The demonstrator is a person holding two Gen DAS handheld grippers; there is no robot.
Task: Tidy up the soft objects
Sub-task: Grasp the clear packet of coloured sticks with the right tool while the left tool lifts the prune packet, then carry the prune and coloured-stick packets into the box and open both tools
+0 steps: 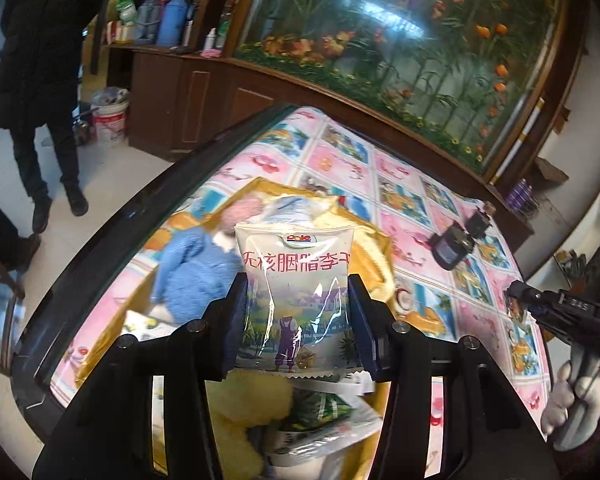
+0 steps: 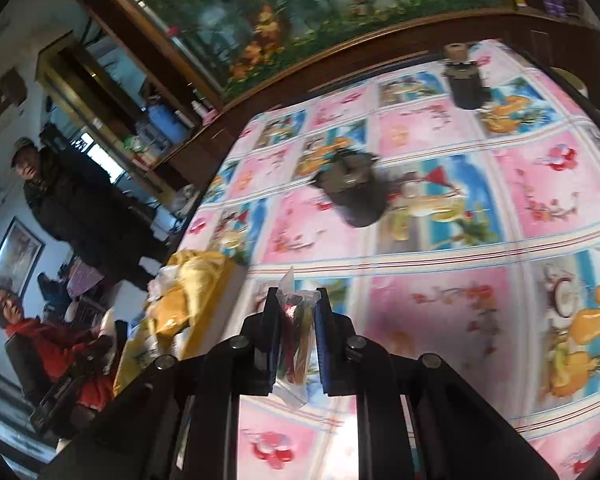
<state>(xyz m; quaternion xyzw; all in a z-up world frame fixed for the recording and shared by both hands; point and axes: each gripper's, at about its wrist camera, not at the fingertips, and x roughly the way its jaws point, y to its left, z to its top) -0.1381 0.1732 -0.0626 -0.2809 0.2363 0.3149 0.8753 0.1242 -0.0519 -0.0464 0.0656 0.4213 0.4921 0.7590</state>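
Your left tool [image 1: 298, 312] clamps a Dole snack pouch [image 1: 296, 292] above the yellow bag [image 1: 376, 248] of soft items. Your right tool [image 2: 298, 336] pinches a small clear packet [image 2: 296, 332] over the patterned tabletop [image 2: 460, 240].

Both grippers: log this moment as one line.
left gripper: shut on white Dole snack pouch, above yellow bag | right gripper: shut on small clear plastic packet, above floral tablecloth
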